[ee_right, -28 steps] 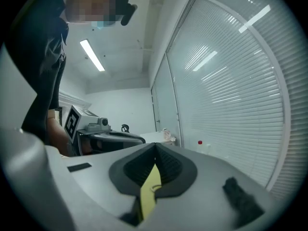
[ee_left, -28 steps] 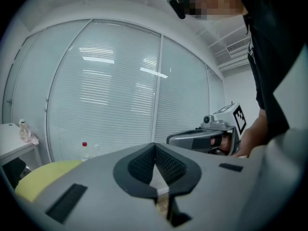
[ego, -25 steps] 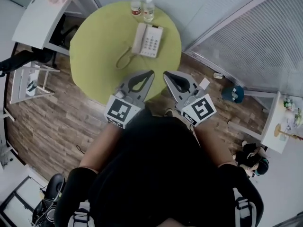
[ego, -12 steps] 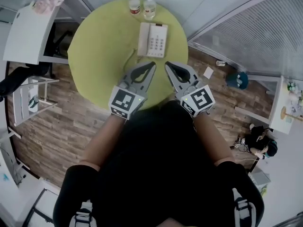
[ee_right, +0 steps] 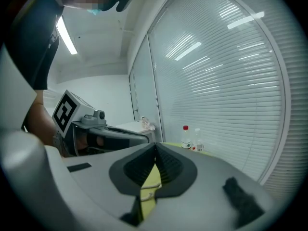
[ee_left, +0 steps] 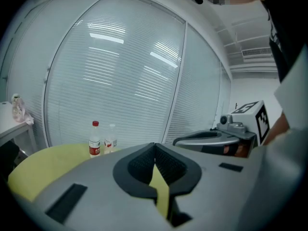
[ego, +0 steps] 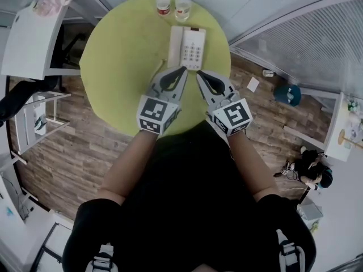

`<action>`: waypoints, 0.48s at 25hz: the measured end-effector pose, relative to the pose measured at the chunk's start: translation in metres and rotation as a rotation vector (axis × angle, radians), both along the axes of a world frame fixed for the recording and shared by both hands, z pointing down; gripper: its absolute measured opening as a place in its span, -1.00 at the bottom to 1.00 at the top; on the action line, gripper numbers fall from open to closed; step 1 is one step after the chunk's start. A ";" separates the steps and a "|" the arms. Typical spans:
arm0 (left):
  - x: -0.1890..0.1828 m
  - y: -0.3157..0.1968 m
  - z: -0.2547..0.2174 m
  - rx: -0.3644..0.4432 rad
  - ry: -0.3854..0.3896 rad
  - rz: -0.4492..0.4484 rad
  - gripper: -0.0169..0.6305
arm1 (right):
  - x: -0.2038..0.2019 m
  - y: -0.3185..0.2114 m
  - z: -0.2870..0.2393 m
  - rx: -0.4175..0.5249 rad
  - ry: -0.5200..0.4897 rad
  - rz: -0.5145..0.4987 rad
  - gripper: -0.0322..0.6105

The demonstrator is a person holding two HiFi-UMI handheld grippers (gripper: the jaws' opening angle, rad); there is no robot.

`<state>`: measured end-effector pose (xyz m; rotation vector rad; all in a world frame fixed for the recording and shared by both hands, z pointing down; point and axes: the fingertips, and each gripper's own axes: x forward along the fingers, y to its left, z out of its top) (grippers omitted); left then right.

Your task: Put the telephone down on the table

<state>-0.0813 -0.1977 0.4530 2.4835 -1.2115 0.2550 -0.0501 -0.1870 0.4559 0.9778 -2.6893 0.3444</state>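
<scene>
A white telephone (ego: 191,48) lies on the round yellow-green table (ego: 119,55), its handset (ego: 175,45) resting in the cradle on its left side and its cord (ego: 157,68) trailing toward me. My left gripper (ego: 182,69) (ee_left: 154,144) is shut and holds nothing; its tip is just short of the telephone's near edge. Beside it my right gripper (ego: 198,73) (ee_right: 155,145) is shut and empty too, over the table's near edge. Each gripper view shows the other gripper alongside, but not the telephone.
Two plastic bottles, one red-capped (ego: 163,1) (ee_left: 95,139) (ee_right: 186,137) and one clear (ego: 182,6), stand at the table's far edge. A blind-covered glass wall (ee_left: 125,81) curves behind. A white side table (ego: 31,35) stands left, a teal object (ego: 288,93) lies on the wooden floor right.
Both grippers have moved forward over the table and closer together, toward the telephone. Their jaws have stayed shut.
</scene>
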 end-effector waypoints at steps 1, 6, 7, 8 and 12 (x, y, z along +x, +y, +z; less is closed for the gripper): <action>-0.001 -0.004 0.006 -0.005 -0.017 -0.009 -0.91 | 0.001 -0.004 0.005 -0.005 0.003 0.003 -0.85; 0.000 -0.026 0.041 -0.059 -0.072 -0.056 -0.91 | 0.005 -0.024 0.031 -0.039 0.018 0.006 -0.85; -0.001 -0.031 0.050 -0.086 -0.061 -0.071 -0.91 | 0.005 -0.028 0.036 -0.046 0.020 0.005 -0.85; -0.002 -0.035 0.059 -0.113 -0.054 -0.087 -0.91 | 0.006 -0.032 0.042 -0.053 0.025 0.003 -0.85; -0.006 -0.051 0.093 -0.178 -0.089 -0.133 -0.91 | 0.005 -0.044 0.066 -0.084 0.049 -0.013 -0.84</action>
